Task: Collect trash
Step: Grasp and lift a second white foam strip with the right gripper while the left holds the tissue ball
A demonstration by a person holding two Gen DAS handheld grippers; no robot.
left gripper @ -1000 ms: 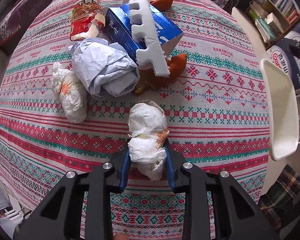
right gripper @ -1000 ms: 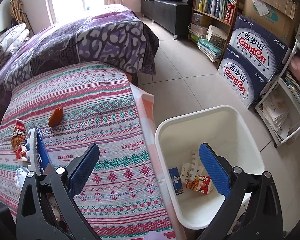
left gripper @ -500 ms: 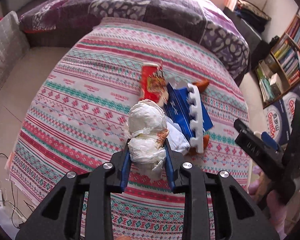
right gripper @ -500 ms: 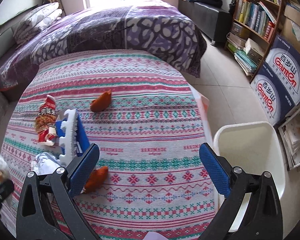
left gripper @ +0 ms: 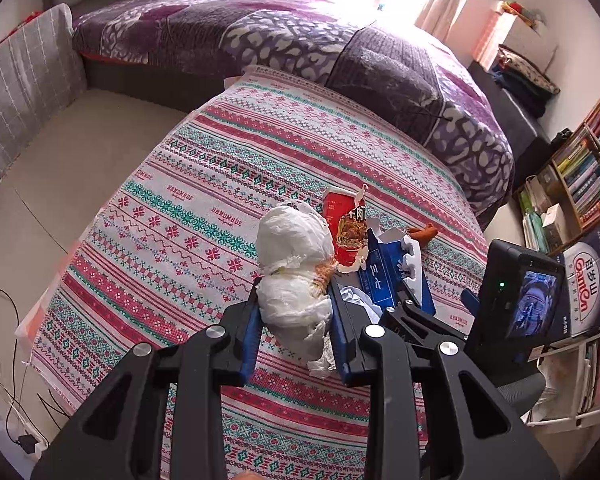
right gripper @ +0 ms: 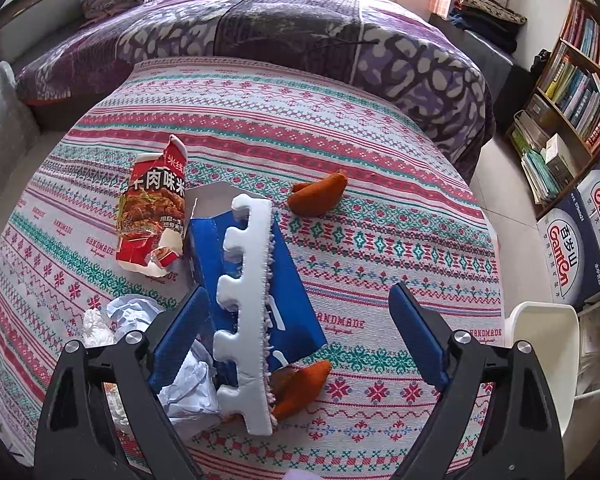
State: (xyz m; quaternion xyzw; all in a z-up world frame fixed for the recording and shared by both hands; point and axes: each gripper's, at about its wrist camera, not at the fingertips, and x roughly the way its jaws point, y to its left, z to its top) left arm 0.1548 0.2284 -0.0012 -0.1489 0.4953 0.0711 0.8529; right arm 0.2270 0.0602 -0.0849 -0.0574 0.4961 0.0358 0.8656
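My left gripper (left gripper: 296,320) is shut on a crumpled white tissue wad (left gripper: 296,268) and holds it well above the patterned tablecloth (left gripper: 188,216). My right gripper (right gripper: 300,336) is open and empty, low over the trash pile. Between its fingers lie a blue carton (right gripper: 256,280) with a white foam strip (right gripper: 246,312) on top. A red snack wrapper (right gripper: 152,216), crumpled pale blue paper (right gripper: 188,384) and two orange peel pieces (right gripper: 318,196) (right gripper: 300,384) lie around them. The white bin's rim (right gripper: 548,344) shows at the right edge.
A purple-quilted bed (right gripper: 260,40) lies behind the table. Bookshelves (right gripper: 572,92) and stacked water cartons (right gripper: 584,236) stand on the right. Cables (left gripper: 4,344) run along the floor at the left. The right gripper's body and screen (left gripper: 520,300) sit close beside my left gripper.
My left gripper has lifted the tissue wad off the table and risen high. My right gripper has swung from over the bin to over the carton and foam strip.
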